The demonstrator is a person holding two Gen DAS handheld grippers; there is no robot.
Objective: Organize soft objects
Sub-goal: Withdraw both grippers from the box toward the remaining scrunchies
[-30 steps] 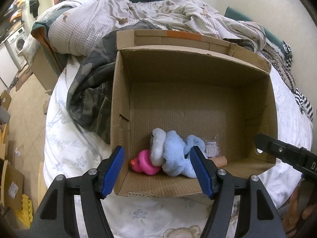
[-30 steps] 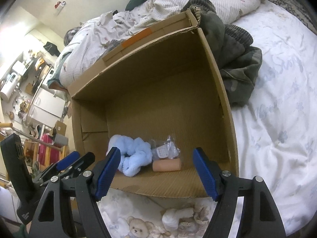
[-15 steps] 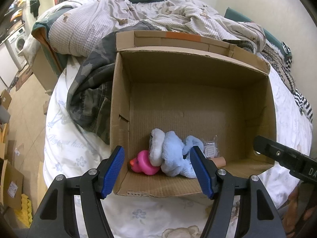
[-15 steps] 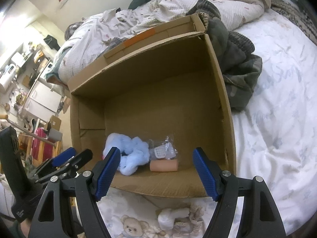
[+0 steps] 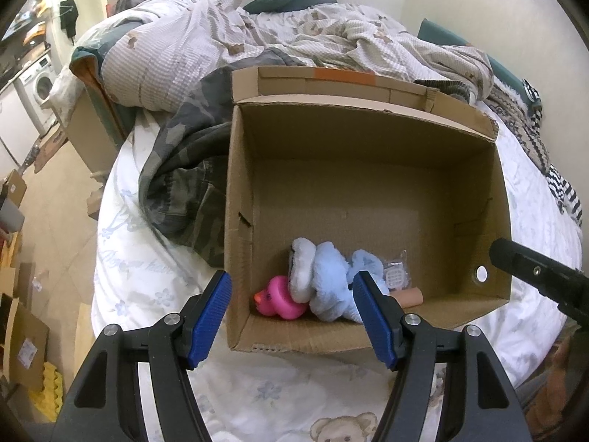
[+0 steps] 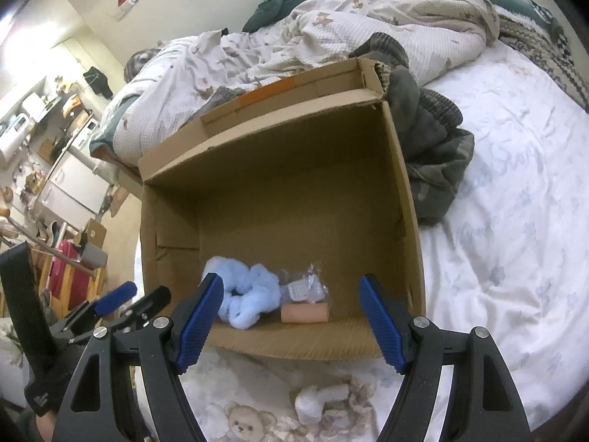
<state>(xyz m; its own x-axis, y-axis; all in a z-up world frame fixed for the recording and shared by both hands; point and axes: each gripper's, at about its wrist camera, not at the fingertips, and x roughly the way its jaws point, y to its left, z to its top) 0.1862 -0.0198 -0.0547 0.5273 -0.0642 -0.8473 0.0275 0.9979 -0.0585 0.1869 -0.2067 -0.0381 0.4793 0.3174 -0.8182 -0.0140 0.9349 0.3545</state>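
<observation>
Since a second ago the right tool (image 6: pixel 291 316) has drawn back and risen a little, so the box sits lower and smaller in its view and more of the near bed sheet shows; the left tool (image 5: pixel 292 316) has hardly shifted. Both tools hang with their blue pads spread wide and nothing between them.

Nearest, on the bed sheet (image 6: pixel 497 276) just under the right tool, lies a small white plush toy (image 6: pixel 322 397), short of the box's near wall, its length running roughly left to right. My guess is that this is the next piece to gather, and the right tool is clearly the closer one: the toy lies straight below and slightly toward the holder.

Beyond it stands the cardboard box (image 5: pixel 475 305), open-topped. Along its near wall rest a pink duck (image 5: pixel 278 298), a light blue plush (image 5: pixel 327 276), a small clear packet (image 6: pixel 302 287) and a peach roll (image 6: pixel 303 312). Behind the box lies a heap of rumpled bedding (image 5: pixel 294 37).
</observation>
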